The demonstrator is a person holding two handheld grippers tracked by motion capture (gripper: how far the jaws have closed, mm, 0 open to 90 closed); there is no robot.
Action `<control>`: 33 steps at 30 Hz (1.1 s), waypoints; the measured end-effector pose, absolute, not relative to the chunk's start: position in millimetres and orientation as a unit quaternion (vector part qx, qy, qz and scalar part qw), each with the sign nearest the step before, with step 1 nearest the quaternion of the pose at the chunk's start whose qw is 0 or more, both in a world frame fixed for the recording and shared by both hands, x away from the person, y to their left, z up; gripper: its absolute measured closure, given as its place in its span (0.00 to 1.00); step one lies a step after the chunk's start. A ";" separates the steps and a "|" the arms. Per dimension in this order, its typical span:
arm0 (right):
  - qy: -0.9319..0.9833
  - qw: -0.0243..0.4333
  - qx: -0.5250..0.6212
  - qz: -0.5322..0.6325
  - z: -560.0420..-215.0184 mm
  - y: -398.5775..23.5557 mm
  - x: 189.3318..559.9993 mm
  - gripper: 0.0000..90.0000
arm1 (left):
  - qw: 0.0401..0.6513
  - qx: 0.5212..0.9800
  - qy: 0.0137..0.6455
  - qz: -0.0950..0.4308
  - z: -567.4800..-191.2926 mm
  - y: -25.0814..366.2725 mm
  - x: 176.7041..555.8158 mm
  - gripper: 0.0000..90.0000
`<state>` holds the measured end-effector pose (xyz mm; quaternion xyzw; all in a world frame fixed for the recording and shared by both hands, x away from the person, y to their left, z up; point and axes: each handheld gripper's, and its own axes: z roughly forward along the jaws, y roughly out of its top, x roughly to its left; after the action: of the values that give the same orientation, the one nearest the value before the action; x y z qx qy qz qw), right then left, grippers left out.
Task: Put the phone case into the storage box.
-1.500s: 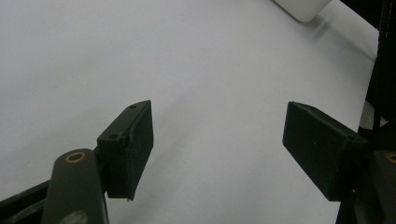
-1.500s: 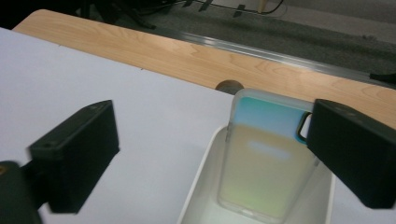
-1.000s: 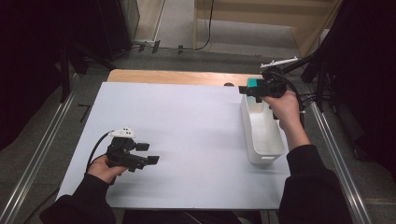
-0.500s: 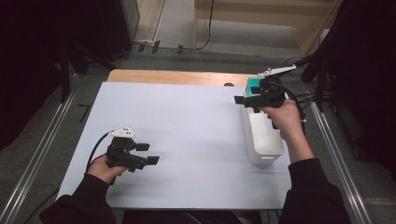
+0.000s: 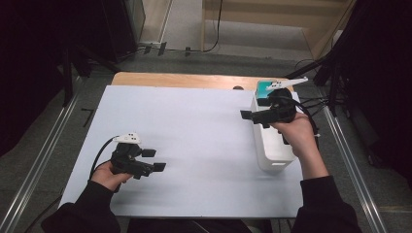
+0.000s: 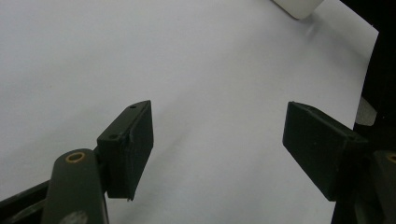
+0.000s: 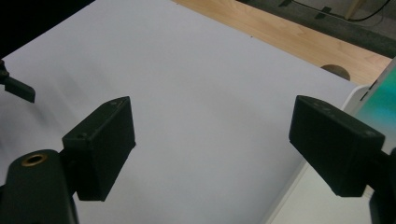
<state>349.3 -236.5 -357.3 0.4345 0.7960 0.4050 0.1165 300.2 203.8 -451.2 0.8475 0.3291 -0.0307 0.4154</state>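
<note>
My left gripper (image 5: 154,160) rests low over the white sheet (image 5: 194,145) at the near left, jaws open and empty; in the left gripper view (image 6: 217,109) only bare sheet lies between them. My right gripper (image 5: 252,109) hovers over the left rim of a white bin (image 5: 274,158) at the right and points left across the table. Its jaws stand open with nothing between them in the right gripper view (image 7: 211,102). A teal object (image 5: 264,87) sits at the bin's far end, behind the right gripper.
The white sheet covers most of a wooden table (image 5: 184,80), whose bare far edge carries a small dark round spot (image 7: 334,71). Metal rails (image 5: 43,160) run along both sides. A corner of the bin (image 6: 299,4) shows at the top of the left gripper view.
The right hand has drawn back along the bin toward the person and slightly left. The left hand and its gripper have stayed put.
</note>
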 end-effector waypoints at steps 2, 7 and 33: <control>0.796 0.114 0.432 0.407 -357.4 -235.0 345.8 0.15 | 0.416 0.847 0.329 -0.031 -451.1 203.6 299.9 0.27; 0.799 0.114 0.423 0.412 -358.4 -231.2 337.9 0.16 | 0.416 0.849 0.325 -0.032 -450.8 203.5 299.8 0.27; 0.810 0.088 0.402 0.419 -379.4 -218.9 304.4 0.23 | 0.420 0.850 0.317 -0.034 -448.6 205.0 297.3 0.27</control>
<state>304.4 -218.9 -379.4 0.4016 0.8096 0.4189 0.0883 297.3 205.0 -448.6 0.8497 0.3174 -0.0336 0.4196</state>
